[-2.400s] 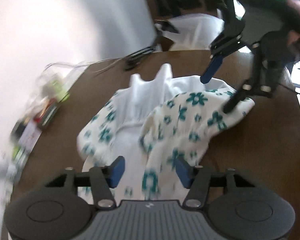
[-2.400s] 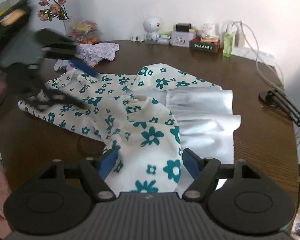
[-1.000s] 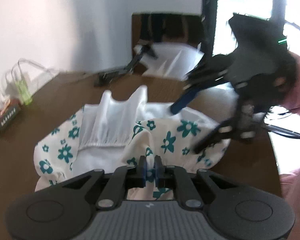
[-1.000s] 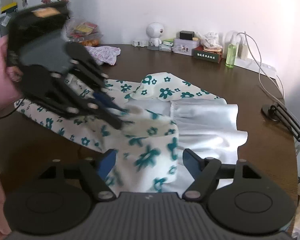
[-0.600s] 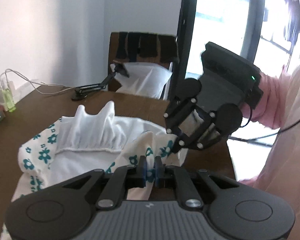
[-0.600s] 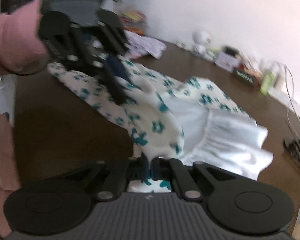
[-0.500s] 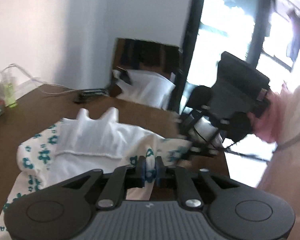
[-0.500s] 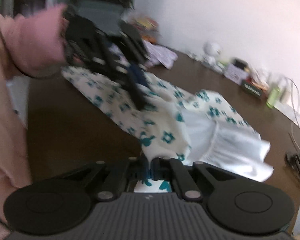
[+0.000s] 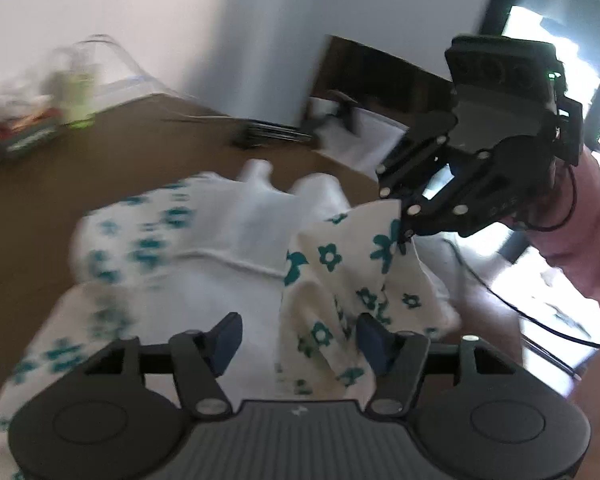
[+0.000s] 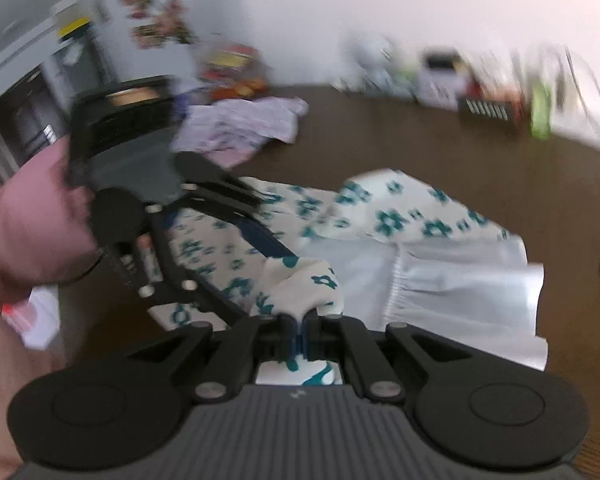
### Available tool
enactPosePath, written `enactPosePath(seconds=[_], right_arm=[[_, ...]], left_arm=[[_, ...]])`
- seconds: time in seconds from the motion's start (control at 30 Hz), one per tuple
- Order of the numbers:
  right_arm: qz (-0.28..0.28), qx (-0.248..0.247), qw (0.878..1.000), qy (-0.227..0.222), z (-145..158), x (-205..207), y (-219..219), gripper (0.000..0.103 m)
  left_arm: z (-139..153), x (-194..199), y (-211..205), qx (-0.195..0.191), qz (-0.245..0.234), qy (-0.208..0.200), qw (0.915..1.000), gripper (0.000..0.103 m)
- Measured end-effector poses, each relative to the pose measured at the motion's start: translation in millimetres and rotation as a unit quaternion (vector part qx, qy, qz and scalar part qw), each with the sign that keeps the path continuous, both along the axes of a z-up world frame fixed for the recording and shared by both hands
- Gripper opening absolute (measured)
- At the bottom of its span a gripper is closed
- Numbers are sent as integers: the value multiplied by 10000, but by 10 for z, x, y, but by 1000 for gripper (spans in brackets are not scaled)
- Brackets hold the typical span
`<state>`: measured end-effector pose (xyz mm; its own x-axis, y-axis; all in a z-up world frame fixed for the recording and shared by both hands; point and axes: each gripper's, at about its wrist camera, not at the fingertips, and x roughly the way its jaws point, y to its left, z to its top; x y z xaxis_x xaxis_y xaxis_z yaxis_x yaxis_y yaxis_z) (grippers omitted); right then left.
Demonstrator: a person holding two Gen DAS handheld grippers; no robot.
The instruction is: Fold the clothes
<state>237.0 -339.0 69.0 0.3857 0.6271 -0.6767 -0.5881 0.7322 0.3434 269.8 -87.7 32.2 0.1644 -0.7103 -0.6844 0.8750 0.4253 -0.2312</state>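
Observation:
A white garment with teal flowers (image 9: 332,264) lies partly inside out on the brown table (image 9: 28,200), its plain white lining (image 9: 228,240) facing up. My left gripper (image 9: 298,338) is open, with a flowered fold hanging between its fingers. My right gripper (image 10: 300,336) is shut on a raised fold of the flowered garment (image 10: 304,280). In the left wrist view the right gripper (image 9: 400,224) pinches the cloth's top corner. In the right wrist view the left gripper (image 10: 260,244) hovers just left of the fold.
A lilac garment (image 10: 240,132) lies at the far side of the table. Small boxes, a green bottle (image 10: 540,116) and cables line the wall edge. A dark chair with a white bag (image 9: 360,136) stands beyond the table.
My left gripper has opened and let go of the flowered fold. My right gripper stays shut on its fold. Both views swung and blurred.

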Motion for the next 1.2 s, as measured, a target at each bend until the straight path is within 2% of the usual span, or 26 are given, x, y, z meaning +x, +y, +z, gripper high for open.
enactPosePath(seconds=[0.1,0.2,0.23,0.3,0.33,0.4,0.5,0.57,0.6,0.63,0.67,0.7,0.77,0.8,0.9,1.0,1.03,1.07,1.1,1.13,1.17,1.2], right_arm=[[-372,173,9973,606,-246,311,-79,4],[-698,230,9908,1138,-528,512,-153,10],[-743,285,9892,1233,-593,535,-169,12],[-746,434,9890,1199,-610,496,-198,24],[-782,447,9901,1074,-572,439,-214,45],[-887,330,9933,660,-447,260,-239,81],[-962,-38,9953,-89,-255,-158,-243,81],[-916,-373,9939,-487,-198,-426,-177,79],[-858,-565,9926,-651,-190,-560,-129,79],[-777,-744,9913,-760,-198,-661,-69,77],[-683,-914,9899,-844,-213,-747,-4,74],[-564,-1125,9877,-925,-243,-818,61,61],[-370,-1533,9829,-951,-318,-873,157,4],[-318,-1585,9828,-893,-341,-871,165,4],[-224,-1270,9868,-975,-208,-848,39,4],[-497,-1015,9869,-1149,21,-659,-163,5],[-593,-1071,9864,-1097,17,-558,-192,8],[-682,-1197,9853,-1014,-21,-450,-201,18],[-770,-1322,9838,-931,-59,-343,-209,26],[-922,-1469,9812,-842,-121,-253,-212,50],[-1100,-1547,9789,-751,-186,-192,-230,57],[-1273,-1438,9789,-692,-211,-178,-288,57]], left_arm=[[77,14,213,-93,255,-175,9995,67],[132,-37,312,-102,93,-180,9997,68],[119,-54,300,-51,-18,-146,9999,68],[45,-90,231,222,-186,-165,9994,68],[-5,-101,183,395,-231,-218,9987,67],[-101,-93,128,504,-256,-188,9982,63],[-153,-37,78,321,-230,-107,9992,51],[-166,3,7,286,-225,-128,9993,50],[-174,15,-28,298,-242,-131,9992,44],[-185,16,-60,331,-288,-141,9989,26],[-198,6,-91,382,-360,-158,9985,14],[-201,-13,-115,387,-442,-164,9981,6],[-179,-69,-126,289,-625,-131,9975,5],[-157,-102,-99,207,-720,-82,9972,5],[-49,-168,16,13,-876,-20,9962,5],[-39,-45,67,22,-568,34,9984,5],[-54,19,69,54,-413,74,9991,9],[-92,102,65,92,-217,164,9996,11],[-149,186,55,150,2,272,9995,24],[-190,239,56,186,185,320,9991,49],[-220,276,70,194,349,340,9986,59],[-250,313,83,203,512,359,9978,60]])
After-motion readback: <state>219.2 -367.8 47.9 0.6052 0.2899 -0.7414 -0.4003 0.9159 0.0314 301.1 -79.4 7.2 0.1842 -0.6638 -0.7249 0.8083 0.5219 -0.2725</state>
